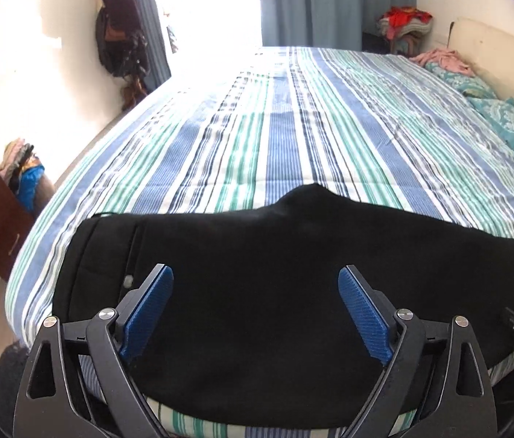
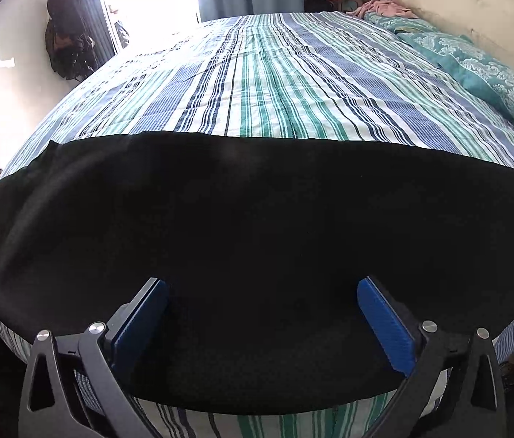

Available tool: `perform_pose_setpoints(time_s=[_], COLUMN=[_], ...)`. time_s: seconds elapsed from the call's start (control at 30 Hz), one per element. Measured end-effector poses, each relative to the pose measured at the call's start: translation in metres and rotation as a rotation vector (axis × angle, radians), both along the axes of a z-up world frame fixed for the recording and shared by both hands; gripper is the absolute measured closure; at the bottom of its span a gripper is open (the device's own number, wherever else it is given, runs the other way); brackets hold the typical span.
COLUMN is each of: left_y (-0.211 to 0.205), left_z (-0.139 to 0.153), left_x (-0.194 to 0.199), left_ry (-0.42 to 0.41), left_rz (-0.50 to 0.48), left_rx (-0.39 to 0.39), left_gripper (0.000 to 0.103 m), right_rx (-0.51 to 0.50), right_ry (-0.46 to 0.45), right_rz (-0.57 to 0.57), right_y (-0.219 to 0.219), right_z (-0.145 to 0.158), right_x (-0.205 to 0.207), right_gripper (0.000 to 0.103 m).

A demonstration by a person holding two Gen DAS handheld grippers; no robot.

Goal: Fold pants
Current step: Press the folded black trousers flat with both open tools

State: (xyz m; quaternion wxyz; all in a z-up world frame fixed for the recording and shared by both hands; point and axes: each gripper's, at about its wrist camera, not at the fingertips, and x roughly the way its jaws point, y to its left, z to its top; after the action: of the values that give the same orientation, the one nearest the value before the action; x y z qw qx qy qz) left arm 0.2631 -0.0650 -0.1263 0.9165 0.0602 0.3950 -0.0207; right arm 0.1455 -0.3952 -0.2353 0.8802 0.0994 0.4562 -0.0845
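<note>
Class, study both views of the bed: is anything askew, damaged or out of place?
Nothing stands out. The black pants lie flat across the near edge of the striped bed cover; both the left gripper and the right gripper are open above them.

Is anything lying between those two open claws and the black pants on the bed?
Nothing visible. Each hand-held gripper, left and right, hangs open directly over the black pants spread on the striped bedspread.

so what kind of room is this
Almost certainly a bedroom: a wide bed with a striped cover, teal pillows along the wall, and blue curtains by a bright window. Black pants lie on the bed.
</note>
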Motion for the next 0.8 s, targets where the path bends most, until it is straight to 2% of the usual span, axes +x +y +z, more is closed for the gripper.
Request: perform_pose_setpoints(time_s=[0.1,0.23,0.27,0.3,0.4,0.5,0.57,0.63,0.7,0.8], left_y=[-0.004,0.025,0.032,0.034,0.022,0.026,0.027,0.023,0.017,0.009], left_z=[-0.019,-0.074,-0.081,-0.080,-0.076,-0.066,-0.054,-0.046,-0.042,-0.053], left_x=[0.023,0.042,0.040,0.035,0.028,0.028,0.020,0.011,0.000,-0.010], left_ry=[0.020,0.194,0.192,0.163,0.150,0.173,0.154,0.148,0.148,0.171], left_rz=[0.037,0.192,0.196,0.185,0.158,0.164,0.150,0.116,0.075,0.037], left_rx=[0.018,0.020,-0.006,-0.007,0.072,0.024,-0.029,-0.046,-0.050,0.002], left_gripper=[0.010,0.008,0.008,0.007,0.007,0.008,0.008,0.008,0.007,0.007], right_rx=[-0.001,-0.020,-0.023,-0.025,-0.031,-0.039,-0.040,-0.039,-0.043,-0.049], right_ry=[0.002,0.006,0.005,0.004,0.001,0.004,0.010,0.011,0.009,0.008], right_rz=[-0.008,-0.017,-0.017,-0.017,-0.017,-0.022,-0.024,-0.027,-0.027,-0.027], right_y=[-0.002,0.001,0.001,0.001,0.002,0.003,0.003,0.003,0.004,0.005], right_z=[0.000,-0.001,-0.002,-0.002,-0.002,-0.002,-0.002,-0.002,-0.002,-0.002], right_x=[0.003,0.005,0.005,0.005,0.004,0.005,0.006,0.006,0.006,0.006], right_gripper=[0.000,0.000,0.000,0.000,0.000,0.000,0.000,0.000,0.000,0.000])
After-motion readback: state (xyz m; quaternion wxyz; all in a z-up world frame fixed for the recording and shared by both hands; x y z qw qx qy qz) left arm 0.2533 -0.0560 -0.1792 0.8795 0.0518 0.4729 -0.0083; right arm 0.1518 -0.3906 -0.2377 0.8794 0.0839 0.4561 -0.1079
